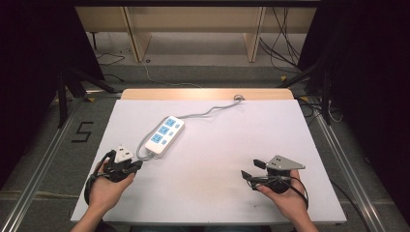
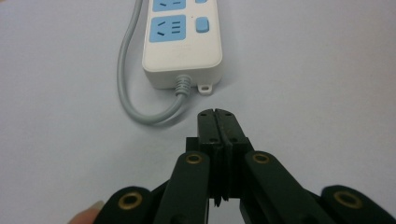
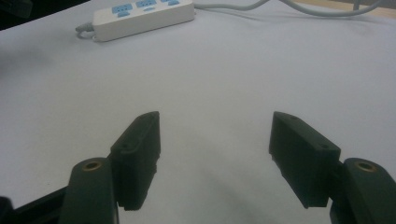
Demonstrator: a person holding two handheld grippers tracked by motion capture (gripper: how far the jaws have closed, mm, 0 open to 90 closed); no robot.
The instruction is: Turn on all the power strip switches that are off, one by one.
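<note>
The strip (image 1: 164,136), a white power strip with blue sockets, lies flat on the white table (image 1: 217,193), left of centre and angled from lower left to upper right. In the high view 3 blue socket panels show on its top face. Its grey cord (image 1: 141,147) leaves the near end, loops back alongside the body and runs toward the far edge of the table. The left gripper (image 1: 134,166) sits just short of that near end, close to the cord loop but not touching it. In the left gripper view its 2 jaws are pressed together with nothing between them, pointing at the strip's end face. The right gripper (image 1: 252,169) is held over bare table at the near right, well apart from the strip. Its 2 jaws stand wide apart and hold nothing. Each gripper is held in 1 hand.
</note>
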